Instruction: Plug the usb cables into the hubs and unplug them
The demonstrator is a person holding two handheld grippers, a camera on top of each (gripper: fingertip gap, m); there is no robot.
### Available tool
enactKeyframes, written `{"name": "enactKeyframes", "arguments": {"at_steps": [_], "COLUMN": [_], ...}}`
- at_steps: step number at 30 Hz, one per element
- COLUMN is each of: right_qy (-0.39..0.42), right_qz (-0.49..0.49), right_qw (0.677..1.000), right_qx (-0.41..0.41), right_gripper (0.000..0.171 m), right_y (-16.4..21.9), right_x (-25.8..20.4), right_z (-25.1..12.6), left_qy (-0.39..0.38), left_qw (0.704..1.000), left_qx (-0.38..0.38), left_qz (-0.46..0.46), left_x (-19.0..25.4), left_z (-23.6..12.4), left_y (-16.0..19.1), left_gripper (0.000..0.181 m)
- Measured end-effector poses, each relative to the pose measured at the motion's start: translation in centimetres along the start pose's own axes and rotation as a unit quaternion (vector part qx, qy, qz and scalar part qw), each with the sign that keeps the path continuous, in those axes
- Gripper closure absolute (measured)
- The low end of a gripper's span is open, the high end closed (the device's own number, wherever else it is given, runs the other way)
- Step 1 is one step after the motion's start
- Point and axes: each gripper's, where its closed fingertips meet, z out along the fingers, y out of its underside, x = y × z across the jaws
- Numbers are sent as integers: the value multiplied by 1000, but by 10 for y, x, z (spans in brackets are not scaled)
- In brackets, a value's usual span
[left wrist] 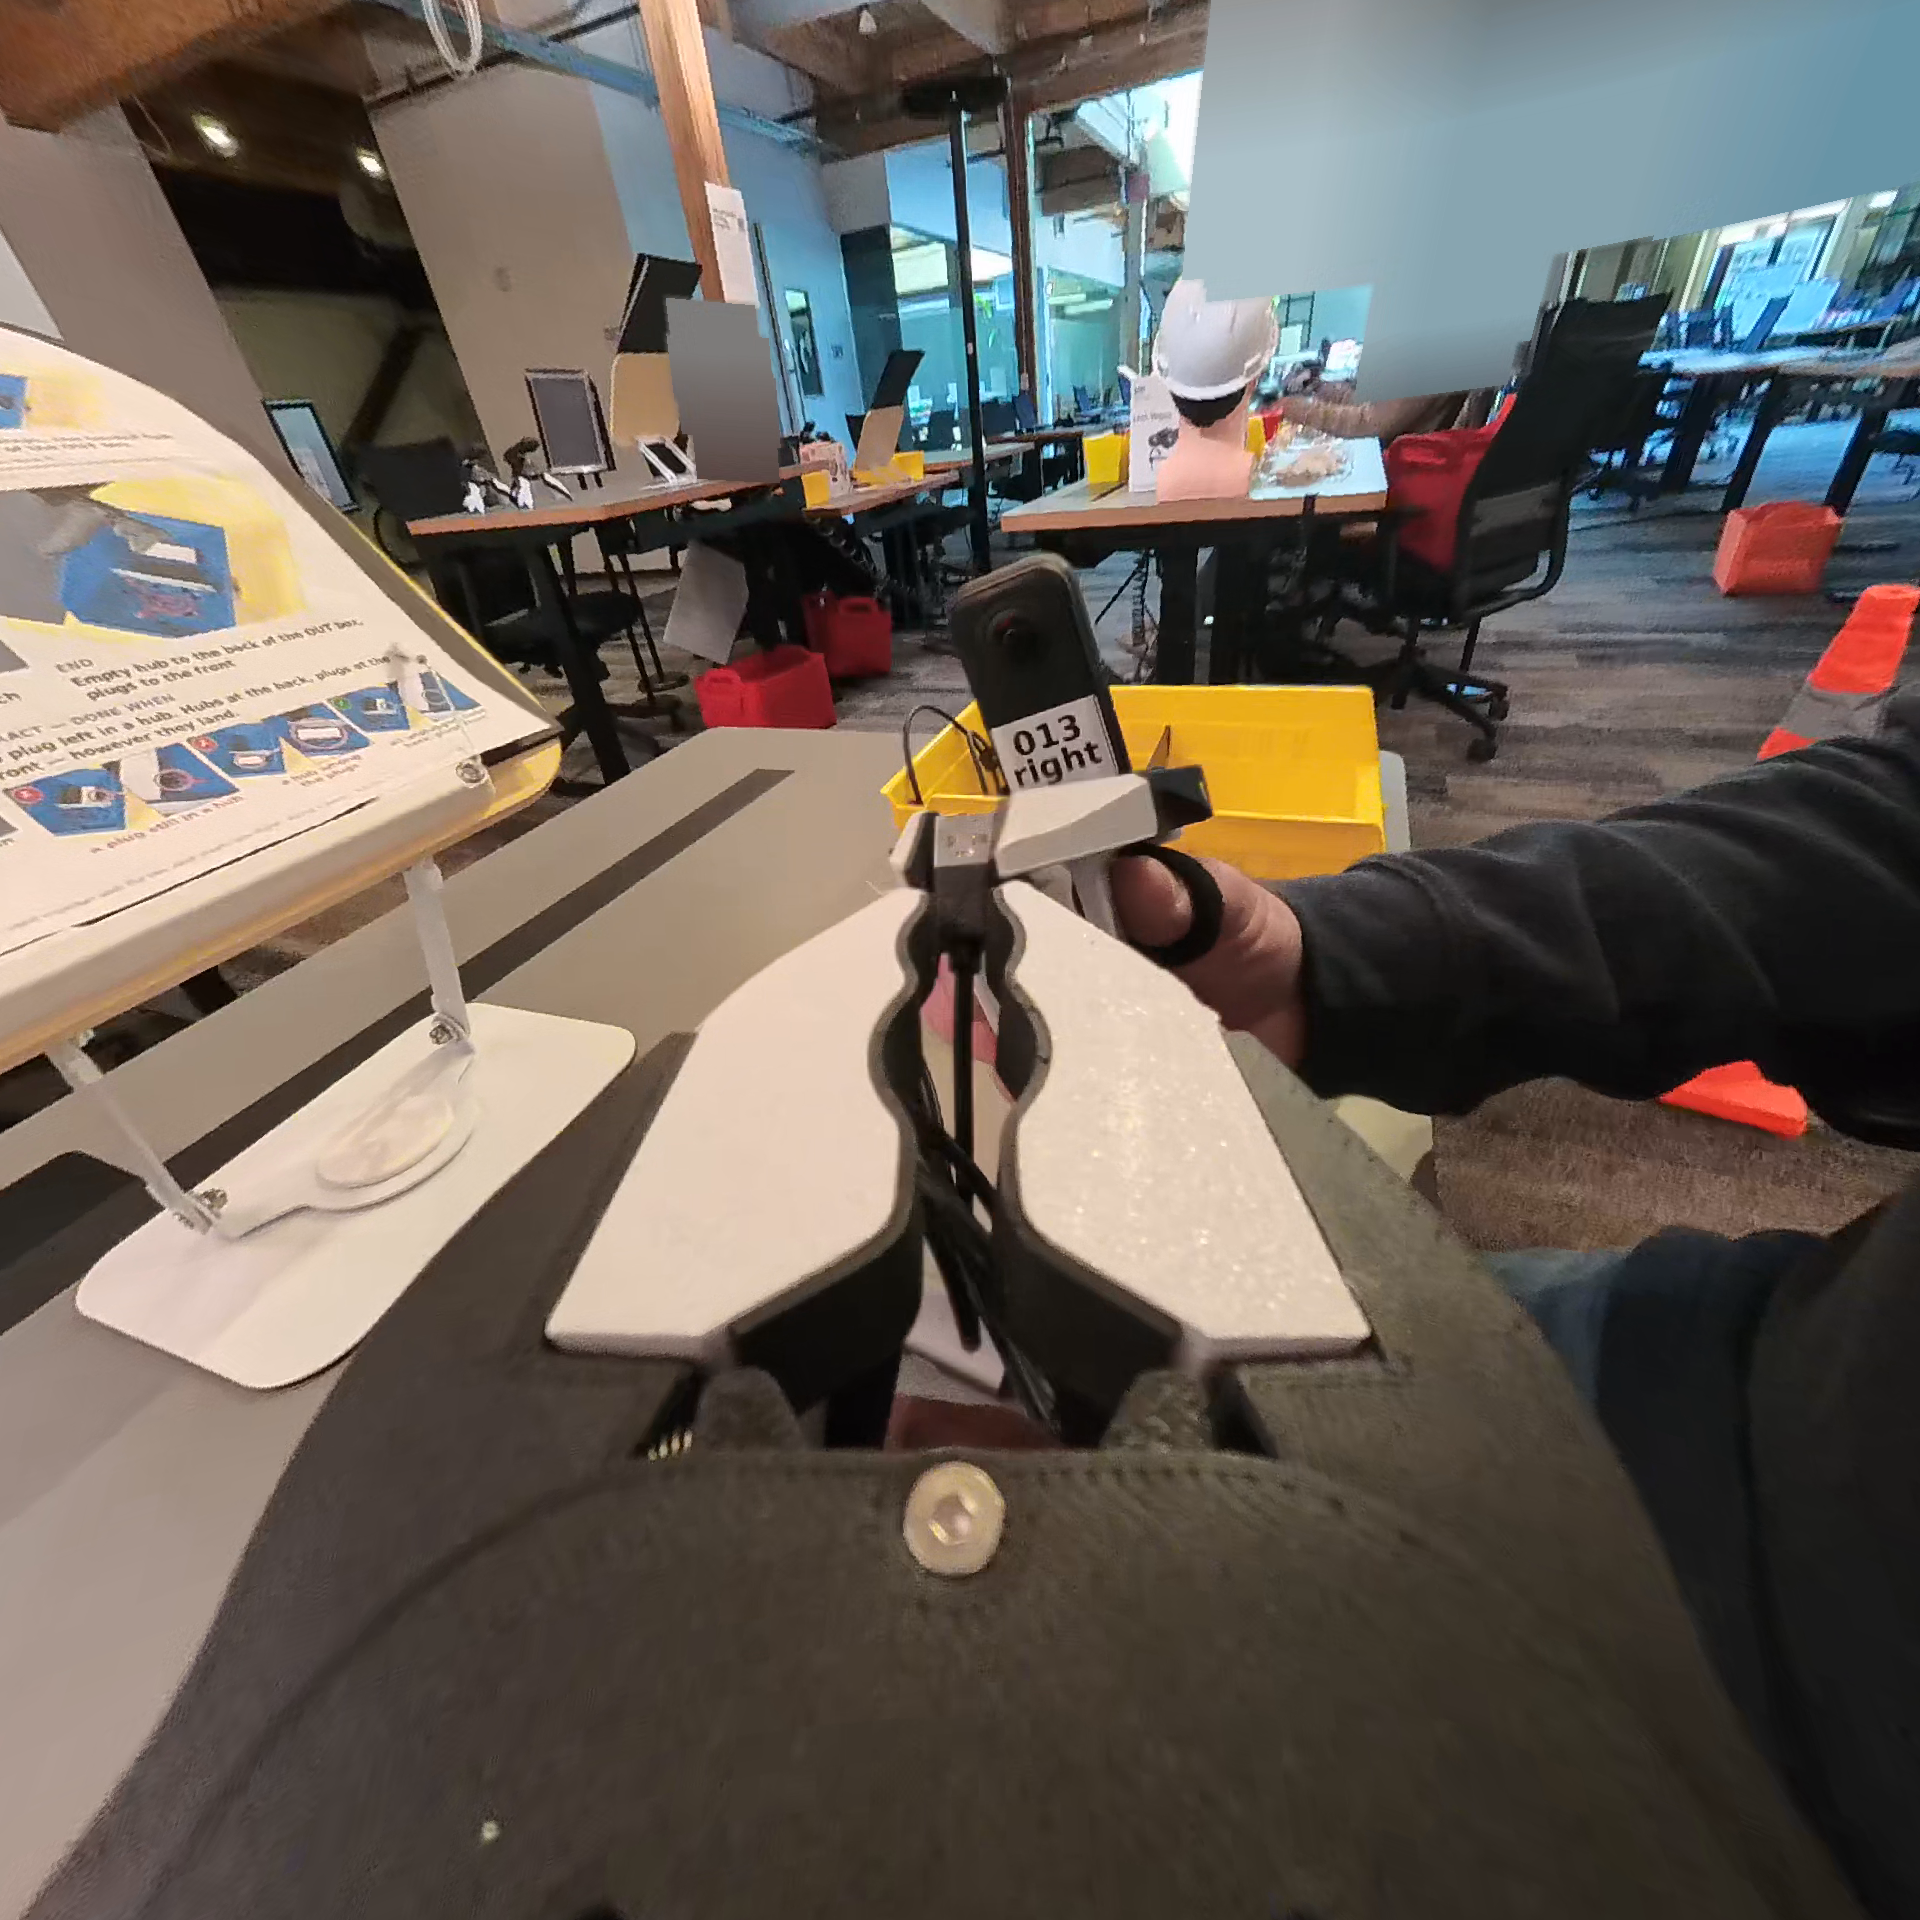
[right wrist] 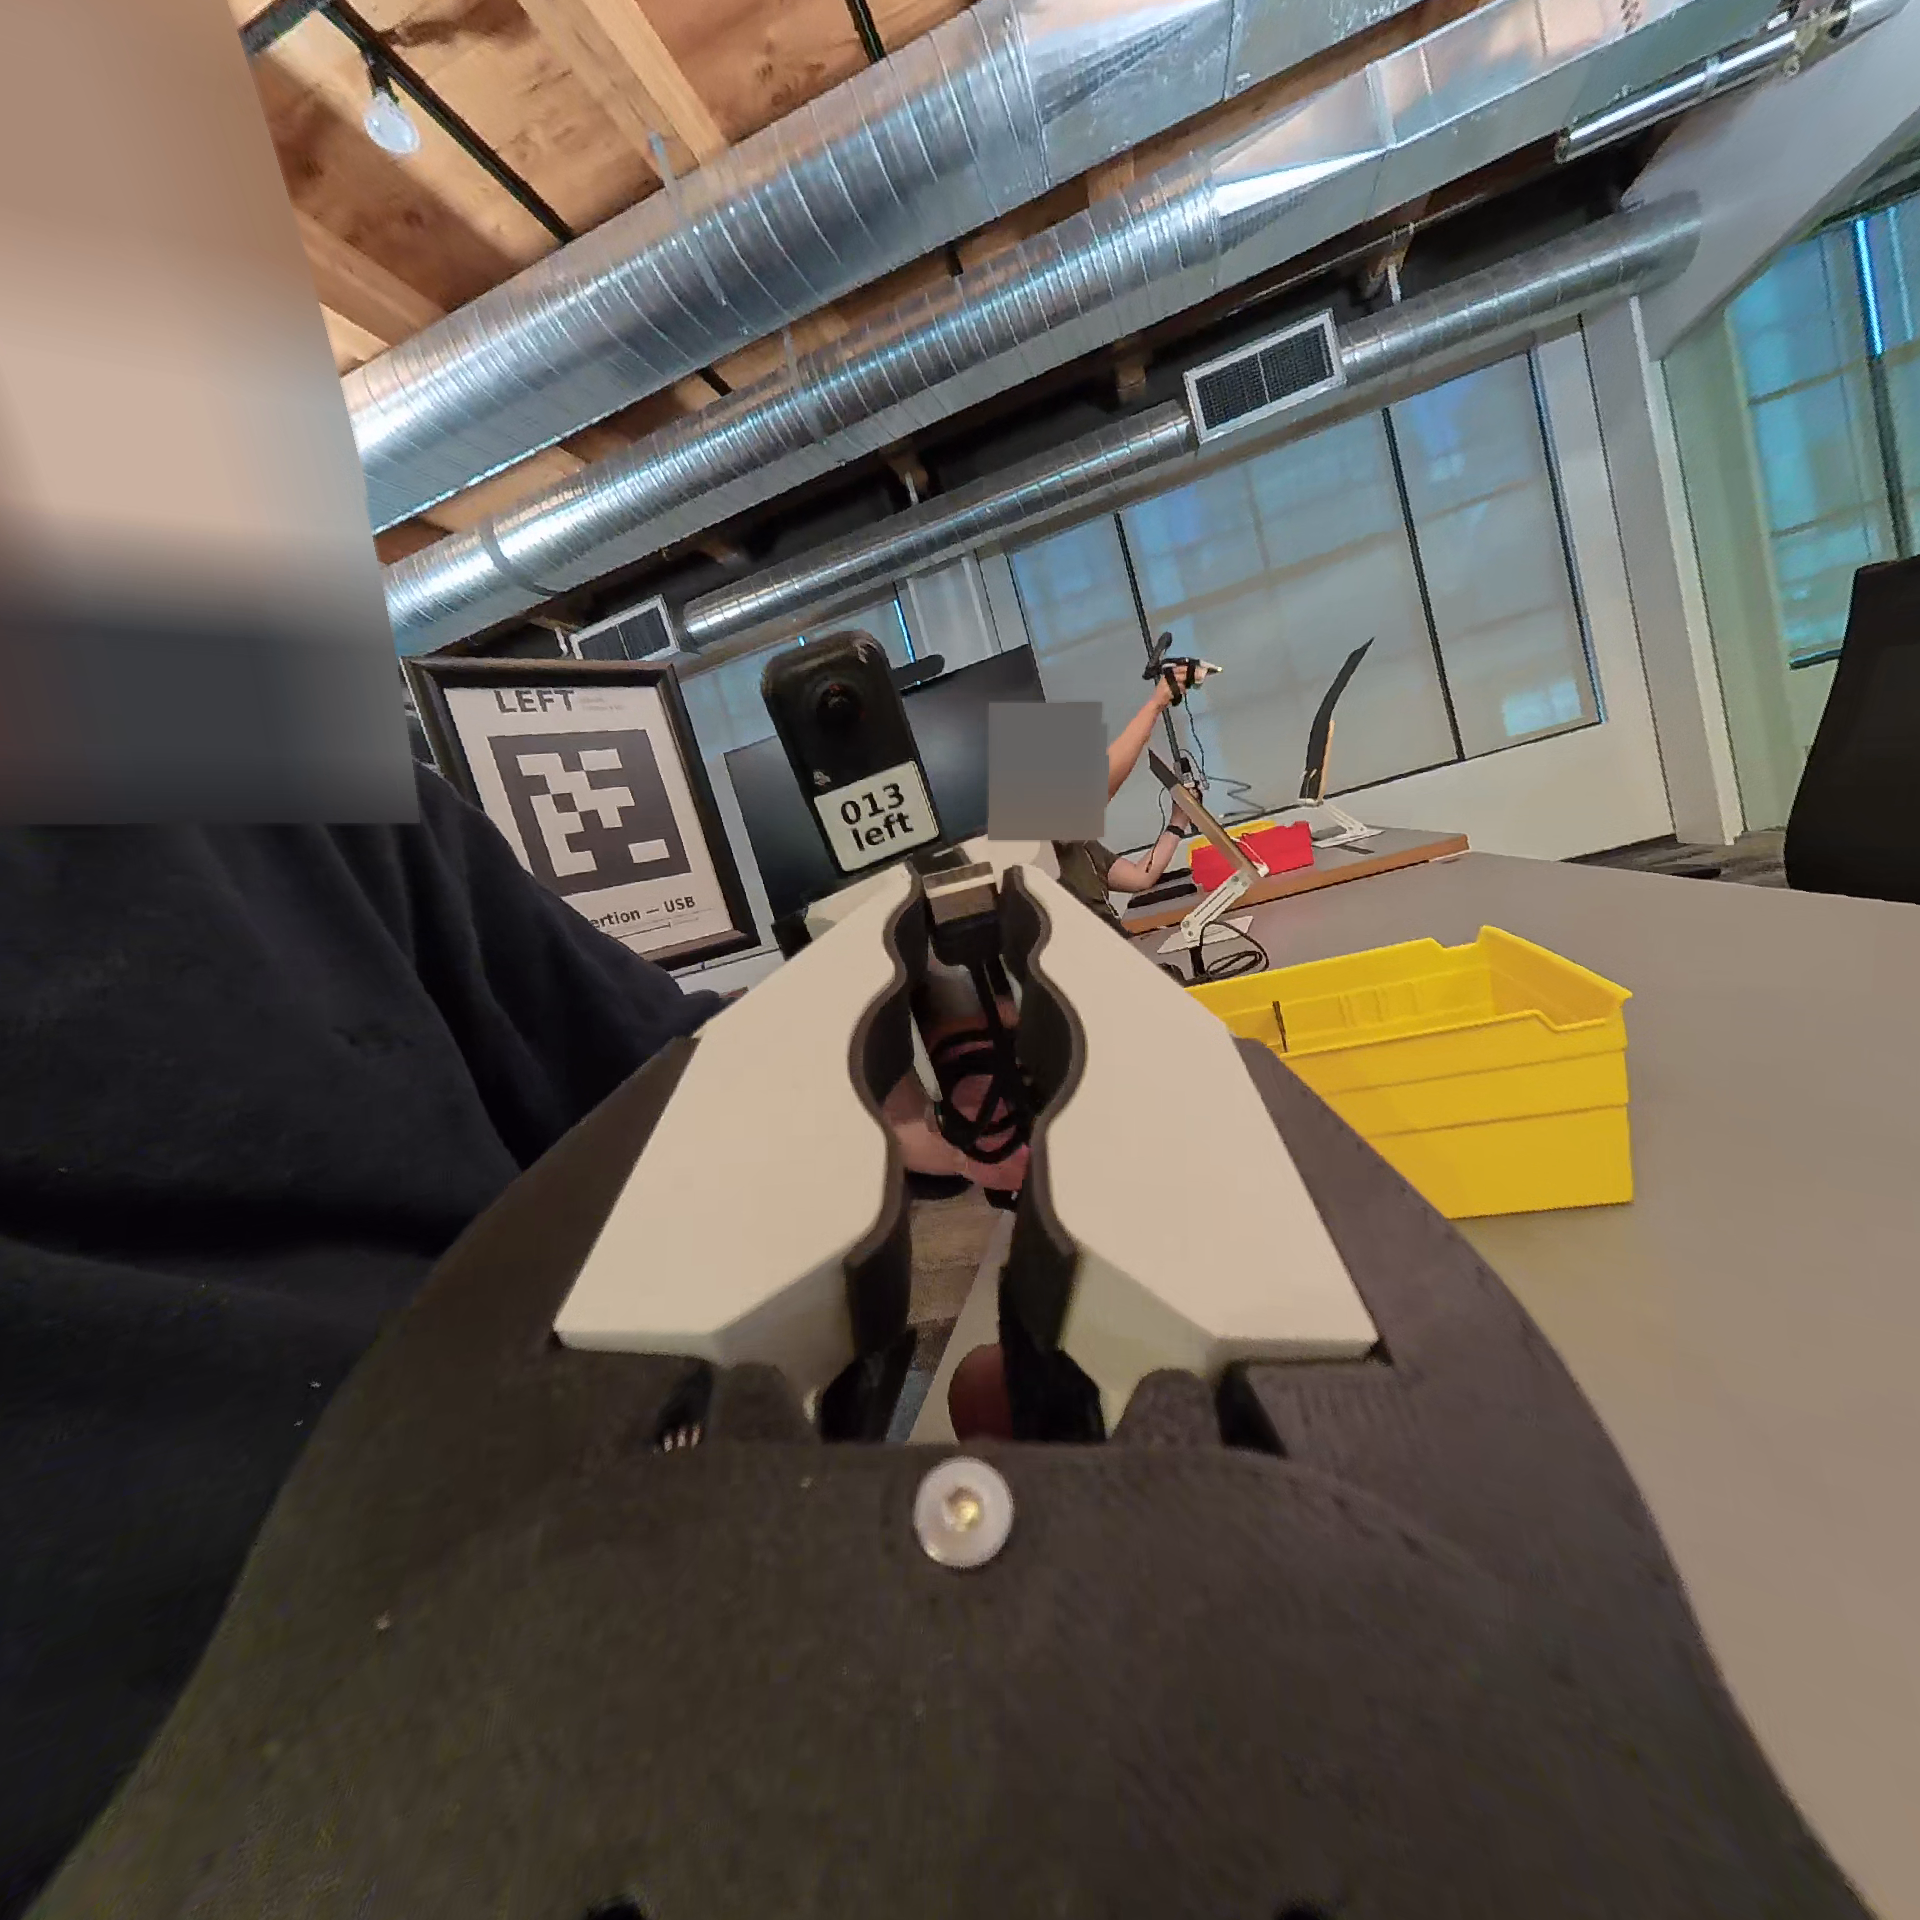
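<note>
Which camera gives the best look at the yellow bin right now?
The right wrist view: the yellow bin sits unobstructed on the gray table, its open inside and front wall showing. In the left wrist view the bin is farther off, partly hidden behind the right claw.

Open workshop: wood-beam ceiling, silver ducts, large windows, desks, office chair, carpet.
</note>
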Motion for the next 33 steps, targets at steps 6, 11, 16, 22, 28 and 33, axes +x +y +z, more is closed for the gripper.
{"name": "enactKeyframes", "arguments": {"at_steps": [6,11,16,22,28,33], "right_qy": [-4,-7,-11,-15,-23,-8], "right_qz": [2,9,13,21,29,4], "right_qw": [1000,1000,1000,999,999,1000], "right_qx": [16,16,24,33,36,-16], "right_gripper": [160,160,160,160,160,159], "right_y": [-6,-1,-2,-4,-3,3], "right_x": [-2,-1,-2,-1,-2,1], "right_z": [0,3,3,0,0,-2], "left_qy": [16,10,6,1,4,12], "left_qw": [999,999,999,999,998,999], "left_qx": [2,0,15,24,22,-16], "left_qz": [-32,-41,-47,-45,-51,-35], "left_x": [2,3,2,1,2,2], "left_z": [-1,5,4,3,3,3], "left_y": [7,9,5,1,0,5], "left_gripper": [157,166,167,167,167,167]}}
